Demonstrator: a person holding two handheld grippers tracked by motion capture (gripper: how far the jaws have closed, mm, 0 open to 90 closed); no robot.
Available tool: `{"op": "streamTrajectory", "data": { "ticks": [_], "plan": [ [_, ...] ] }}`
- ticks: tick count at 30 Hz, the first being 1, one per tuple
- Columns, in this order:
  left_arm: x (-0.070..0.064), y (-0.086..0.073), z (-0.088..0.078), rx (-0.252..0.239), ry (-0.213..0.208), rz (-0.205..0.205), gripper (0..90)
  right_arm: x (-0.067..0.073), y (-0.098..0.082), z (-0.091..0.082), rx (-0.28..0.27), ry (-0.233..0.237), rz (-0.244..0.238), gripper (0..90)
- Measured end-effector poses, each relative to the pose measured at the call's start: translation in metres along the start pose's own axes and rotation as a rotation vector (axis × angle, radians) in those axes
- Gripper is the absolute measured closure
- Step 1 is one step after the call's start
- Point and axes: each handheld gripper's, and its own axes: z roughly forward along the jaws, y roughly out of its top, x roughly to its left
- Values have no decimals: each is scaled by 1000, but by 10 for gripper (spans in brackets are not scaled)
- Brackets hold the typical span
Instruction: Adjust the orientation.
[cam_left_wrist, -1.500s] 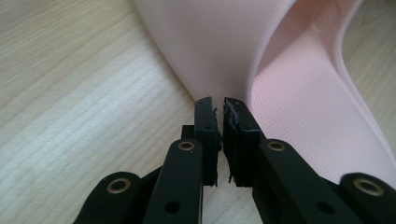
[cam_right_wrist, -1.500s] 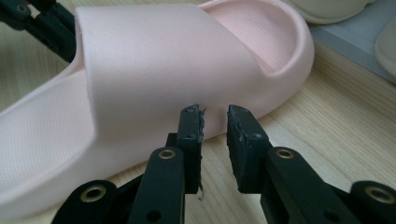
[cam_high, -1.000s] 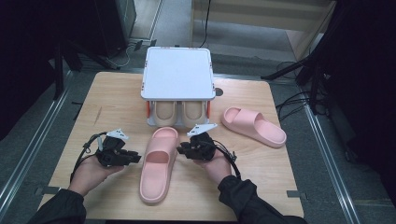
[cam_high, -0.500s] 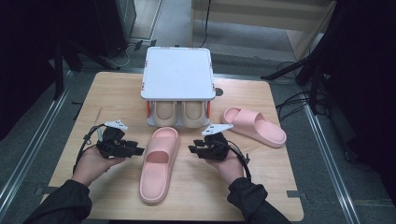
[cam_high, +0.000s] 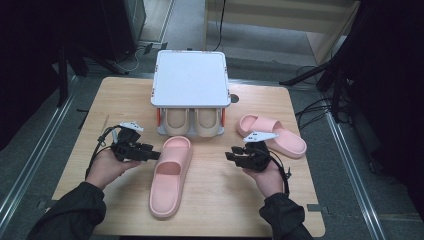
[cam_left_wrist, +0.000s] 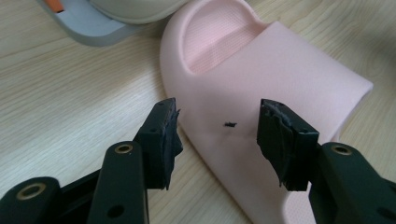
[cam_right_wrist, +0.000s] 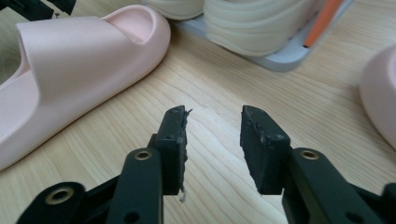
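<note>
High view showed a wooden table (cam_high: 125, 95) with a white shoe rack (cam_high: 190, 80) at its far middle, and two beige slippers (cam_high: 192, 122) stood side by side under the rack's top plate. One pink slipper (cam_high: 170, 175) lay in the near middle of the table with its toe pointing to the rack, and a second pink slipper (cam_high: 272, 135) lay at the right, near the rack. The left gripper (cam_high: 142, 151) was held just beside the left edge of the middle pink slipper, and the right gripper (cam_high: 234, 157) hovered between the two pink slippers, apart from both. Left gripper view showed the jaws wide apart and empty, with the strap of the pink slipper (cam_left_wrist: 261, 88) right behind them and a grey corner of the rack base (cam_left_wrist: 84, 23) far left. Right gripper view showed the jaws moderately apart over bare wood, holding nothing, with the pink slipper (cam_right_wrist: 79, 51) at the left and the beige slippers (cam_right_wrist: 252, 21) on the rack far behind.
</note>
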Motion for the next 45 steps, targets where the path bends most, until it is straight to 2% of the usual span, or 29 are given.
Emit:
{"op": "streamTrajectory", "data": {
  "ticks": [1, 4, 9, 14, 19, 24, 28, 33, 41, 45],
  "plan": [
    [0, 0, 1, -7, 0, 1, 463, -4, -1, -3, 1, 11, 10, 598],
    [1, 1, 1, -20, -3, -7, 442, -12, -6, -12, 19, -11, 4, 598],
    [2, 1, 1, -16, 1, -9, 431, -28, -8, -28, -12, -35, 16, 594],
    [3, 0, 0, -6, -7, -9, 417, -45, -12, -41, -20, -46, 19, 588],
    [3, -1, -1, -2, -3, -10, 408, -59, -15, -56, -37, -38, -16, 562],
    [4, -4, -3, -2, 3, -16, 407, -78, -21, -66, -41, -78, 29, 563],
    [4, -7, -5, -6, 5, -23, 405, -90, -23, -69, -50, -110, 63, 539],
    [4, -11, -6, 0, 5, -28, 402, -100, -24, -68, -36, -136, 88, 524],
    [5, -18, -10, -7, 7, -47, 398, -113, -23, -61, -18, -182, 120, 493],
    [3, -20, -9, -2, 5, -37, 397, -118, -21, -53, -1, -205, 123, 491]
  ]
}}
